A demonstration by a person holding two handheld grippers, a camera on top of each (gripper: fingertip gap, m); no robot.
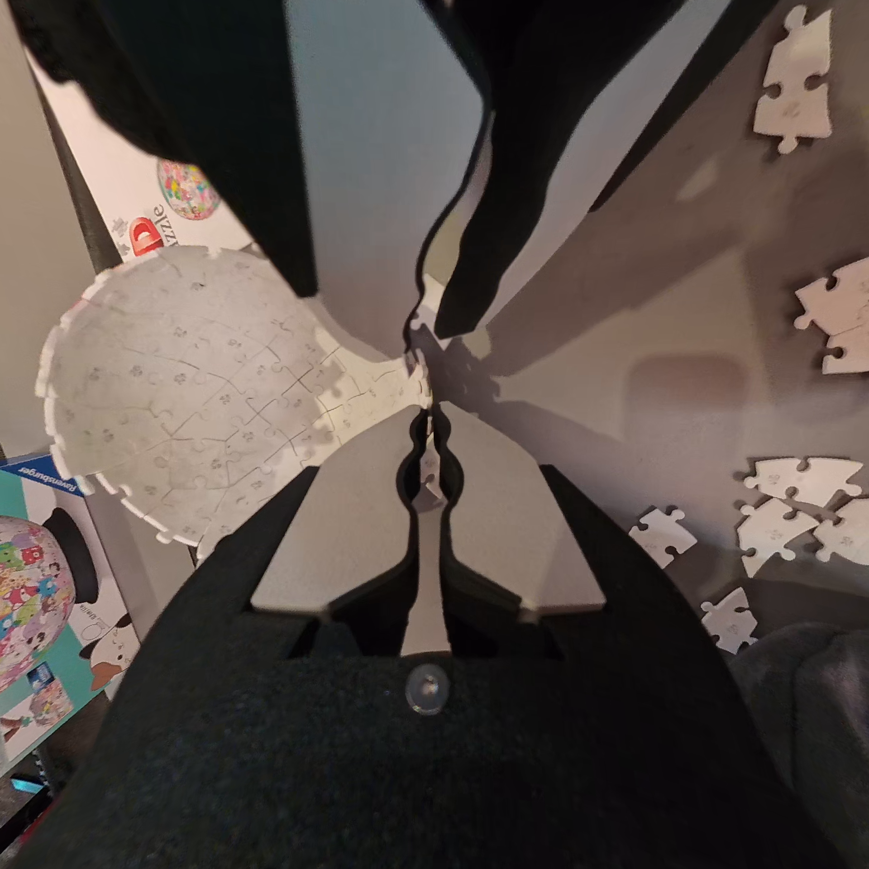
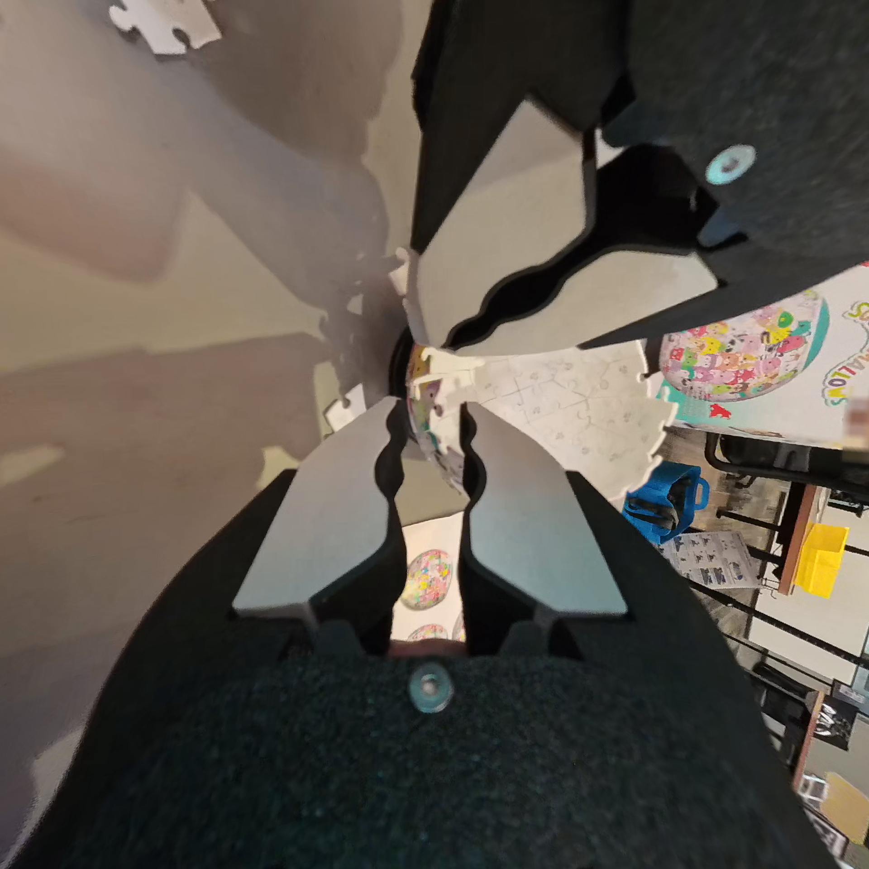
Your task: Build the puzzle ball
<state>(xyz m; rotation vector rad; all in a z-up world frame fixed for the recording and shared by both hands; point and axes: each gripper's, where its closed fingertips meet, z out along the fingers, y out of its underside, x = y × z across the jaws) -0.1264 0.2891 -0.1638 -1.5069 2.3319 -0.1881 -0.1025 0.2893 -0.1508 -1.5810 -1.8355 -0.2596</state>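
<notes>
The landmark here is the half-built puzzle ball point(image 1: 188, 399), a white bowl of joined pieces seen from its blank inner side. In the left wrist view it lies to the left of the left tongs point(image 1: 429, 423) and stretches toward them, its rim narrowing to a point right at their tips. Those tongs are nearly closed on a thin white piece point(image 1: 430, 475) that stands edge-on between the wavy pads, so they appear to be pinching the ball's rim or a piece just at it; the blur there keeps me from saying which. From above the ball's rim, the right tongs point(image 1: 376, 305) reach down to the same point, and a second pale edge lies against their right-hand finger.

In the right wrist view the ball point(image 2: 564, 404) sits just ahead and to the right of the right tongs point(image 2: 430, 409), which stand open with a clear gap, straddling the coloured outer edge of the shell. The left tongs point(image 2: 425, 336) meet the ball's rim from above, clamped to a slit.

So the coming move turns on that 1 shared spot on the rim, where both tongs converge.

Right of the ball, loose pieces point(image 1: 794, 508) lie blank side up on the desk point(image 1: 658, 305). The ball's far side is cut off by the tongs, and the puzzle box point(image 1: 42, 611) left of it is only partly in view.
</notes>
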